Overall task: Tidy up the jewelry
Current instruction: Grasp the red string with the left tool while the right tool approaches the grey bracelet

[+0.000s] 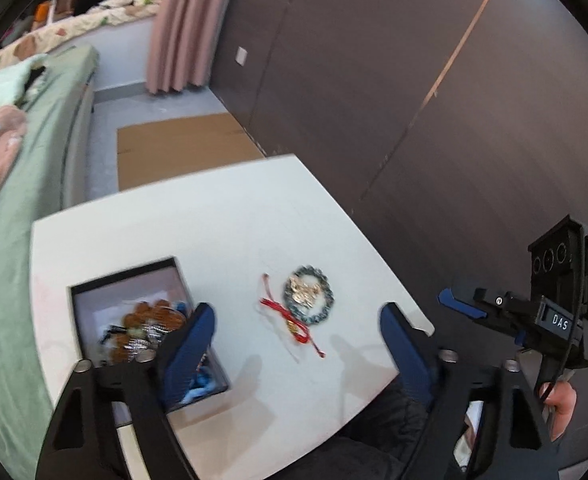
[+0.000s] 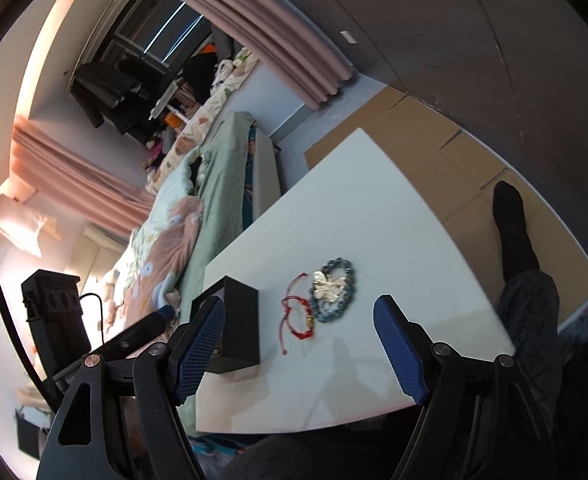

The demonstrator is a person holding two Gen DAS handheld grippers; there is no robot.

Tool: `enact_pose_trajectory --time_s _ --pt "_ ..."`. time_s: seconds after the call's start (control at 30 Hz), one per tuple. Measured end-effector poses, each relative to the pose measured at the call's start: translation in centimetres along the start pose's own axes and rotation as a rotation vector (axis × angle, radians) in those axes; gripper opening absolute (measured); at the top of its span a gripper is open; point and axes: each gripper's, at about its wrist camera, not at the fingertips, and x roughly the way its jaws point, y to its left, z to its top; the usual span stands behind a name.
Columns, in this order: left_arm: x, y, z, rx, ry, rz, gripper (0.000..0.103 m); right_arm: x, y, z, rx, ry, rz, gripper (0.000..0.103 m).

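Both grippers hang over the white square table [image 1: 222, 216], and neither has taken anything: the left gripper [image 1: 297, 344] stands with its blue-padded jaws apart and nothing between them, and the right gripper [image 2: 299, 344] is spread just as wide, bare tabletop in its gap

Loose on the table lie three pieces in a tight cluster: a thin red cord bracelet with a small gold bead [image 1: 292, 316], a ring of blue-grey beads strung as a bracelet [image 1: 309, 294], and a pale gold butterfly-shaped ornament [image 1: 303, 287] resting inside that ring. In the left wrist view the cord lies at about seven o'clock from the bead ring, touching its edge

Over at nine o'clock from the cluster sits the black open-topped jewelry box with a pale lining [image 1: 82, 304], already holding brown beads and something blue, though blur hides the detail

Handling, as I judge it: all three look featherlight. The cord is limp and will droop, so pinch it at the gold bead or across the doubled strands. The beads are hard, round and likely slippery, so close across the ring's band. The butterfly looks thin and delicate, best nipped at its body
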Motion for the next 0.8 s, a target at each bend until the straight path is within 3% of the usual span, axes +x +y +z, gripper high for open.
enact_pose_trajectory --time_s 0.2,0.5,0.57,0.6,0.63,0.67,0.8 --pt "4.0 -2.1 -0.5 0.053 0.105 0.003 0.071 -0.4 -2.3 -0.2 0.023 0.002 -0.011 0.077" --pt "9.8 -2.4 -0.9 0.084 0.242 0.094 0.061 -0.9 -4.3 -0.4 0.04 -0.003 -0.021 0.077" --pt "10.8 -2.2 -1.0 0.084 0.252 0.113 0.054 -0.9 -4.4 -0.4 0.039 0.001 -0.021 0.077" --pt "11.0 -2.2 -1.1 0.089 0.251 0.118 0.044 -0.7 -4.3 -0.4 0.039 0.004 -0.018 0.077" --pt "11.4 -2.1 -1.2 0.095 0.253 0.119 0.02 -0.6 -4.3 -0.4 0.039 0.006 -0.016 0.077" --pt "11.7 -2.0 -1.3 0.093 0.256 0.116 0.004 -0.4 -4.3 -0.4 0.037 0.009 -0.015 0.077" --pt "9.6 -1.4 -1.0 0.081 0.15 0.121 0.003 0.7 -3.6 -0.1 0.024 0.032 -0.007 0.077"
